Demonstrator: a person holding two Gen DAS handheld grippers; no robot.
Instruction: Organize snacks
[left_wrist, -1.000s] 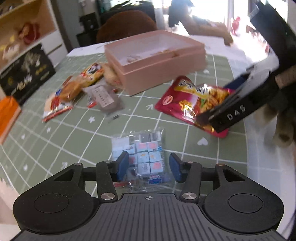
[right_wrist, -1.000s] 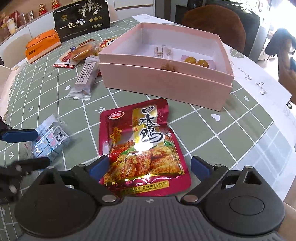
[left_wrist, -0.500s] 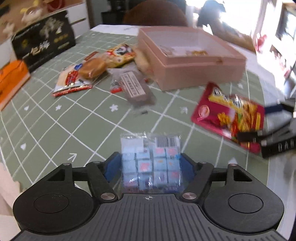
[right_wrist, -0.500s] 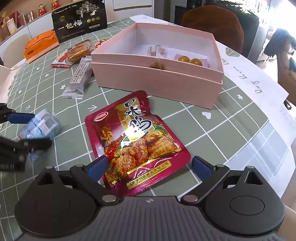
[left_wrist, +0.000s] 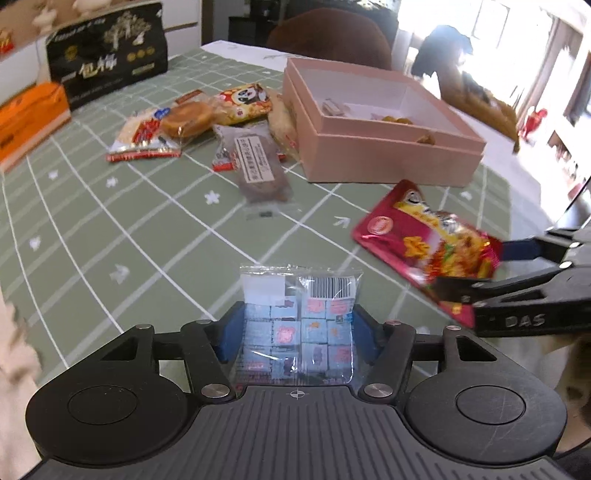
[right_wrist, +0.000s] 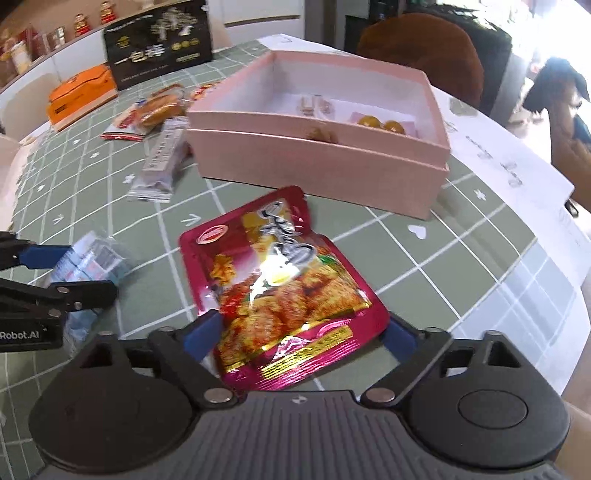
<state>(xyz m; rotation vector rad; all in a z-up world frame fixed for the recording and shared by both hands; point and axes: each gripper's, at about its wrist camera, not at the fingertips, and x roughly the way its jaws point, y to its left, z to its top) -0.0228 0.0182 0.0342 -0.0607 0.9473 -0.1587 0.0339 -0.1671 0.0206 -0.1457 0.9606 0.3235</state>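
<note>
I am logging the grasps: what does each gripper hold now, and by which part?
Left gripper: the clear plastic bag of small blue cubes, gripped at its two side edges. Right gripper: the shiny red foil pouch, gripped across its lower end.

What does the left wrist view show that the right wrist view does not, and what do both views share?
Only the left wrist view shows the panda packet and the barcode on the clear bag of cubes clamped in the left gripper.

Only the right wrist view shows the white paper beyond the box, a heart mark on the cloth, and the right gripper closed on the red pouch, seen from behind.

Both show the pink box, red pouch, clear bag, orange box, black box and brown bar.
</note>
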